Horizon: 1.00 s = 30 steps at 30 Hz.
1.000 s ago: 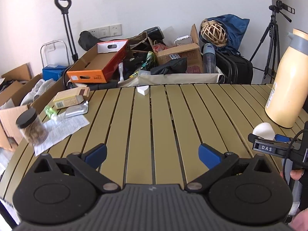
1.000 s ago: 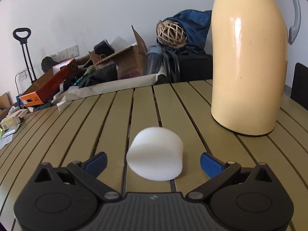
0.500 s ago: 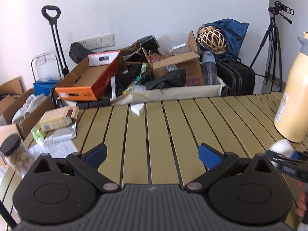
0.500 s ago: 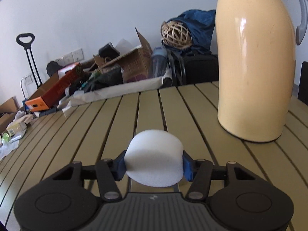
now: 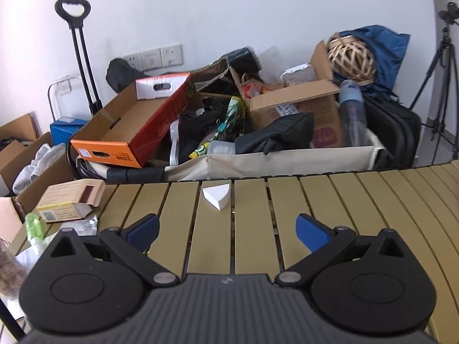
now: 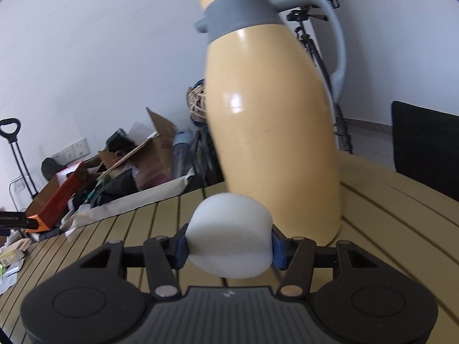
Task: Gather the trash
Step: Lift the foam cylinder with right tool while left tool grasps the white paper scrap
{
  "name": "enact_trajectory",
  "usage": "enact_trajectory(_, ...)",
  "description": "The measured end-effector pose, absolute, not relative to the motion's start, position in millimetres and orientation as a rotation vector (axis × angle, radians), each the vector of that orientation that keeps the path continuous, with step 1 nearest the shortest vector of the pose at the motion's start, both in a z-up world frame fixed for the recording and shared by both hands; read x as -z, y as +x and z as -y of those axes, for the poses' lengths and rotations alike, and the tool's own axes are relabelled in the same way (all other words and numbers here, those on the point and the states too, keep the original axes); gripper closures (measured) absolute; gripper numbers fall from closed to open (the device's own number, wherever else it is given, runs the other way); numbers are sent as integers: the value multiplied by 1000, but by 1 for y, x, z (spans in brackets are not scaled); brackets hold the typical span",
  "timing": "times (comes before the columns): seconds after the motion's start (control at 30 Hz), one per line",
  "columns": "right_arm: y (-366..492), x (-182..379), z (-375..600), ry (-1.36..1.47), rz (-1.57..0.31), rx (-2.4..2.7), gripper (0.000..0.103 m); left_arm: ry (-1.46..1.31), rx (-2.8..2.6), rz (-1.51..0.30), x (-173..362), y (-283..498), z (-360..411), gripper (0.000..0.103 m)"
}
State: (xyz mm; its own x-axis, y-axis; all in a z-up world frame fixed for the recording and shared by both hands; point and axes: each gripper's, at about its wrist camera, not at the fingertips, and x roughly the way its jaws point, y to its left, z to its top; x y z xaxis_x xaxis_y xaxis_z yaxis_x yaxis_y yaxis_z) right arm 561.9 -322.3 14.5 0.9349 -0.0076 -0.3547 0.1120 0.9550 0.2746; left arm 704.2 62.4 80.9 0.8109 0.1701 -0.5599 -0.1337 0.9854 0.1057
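Between the right gripper (image 6: 229,250) pads, the white foam piece (image 6: 229,235) is now being lifted off the surface (image 6: 387,200); the left gripper (image 5: 226,229), released, is advancing toward the foam wedge (image 5: 217,197) near the far edge.

The left gripper (image 5: 226,229) is showing a ribbed grey centre plate with a small pale mark; two black rounded housings, each bearing a circular recess, are flanking it; black linkage arms with triangular cut-outs and silver pivot screws are carrying blue fingertips (image 5: 311,230); the right gripper (image 6: 229,250) is wearing the same black housings, grey ribbed plate and blue pads (image 6: 180,250), with one pivot screw looking coppery.
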Motion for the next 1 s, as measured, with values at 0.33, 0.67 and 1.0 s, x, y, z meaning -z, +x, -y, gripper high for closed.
enact_trajectory(0.33,553,-3,368,283,-340,126,49,15,-262,-651,-37,793,-90,5)
enact_trajectory(0.67,549,10,399,246,-354,205,49,27,-298,-679,-4,851,-104,30)
enact_trajectory(1.0,554,14,386,222,-383,152,49,43,-245,-680,-3,841,-95,74)
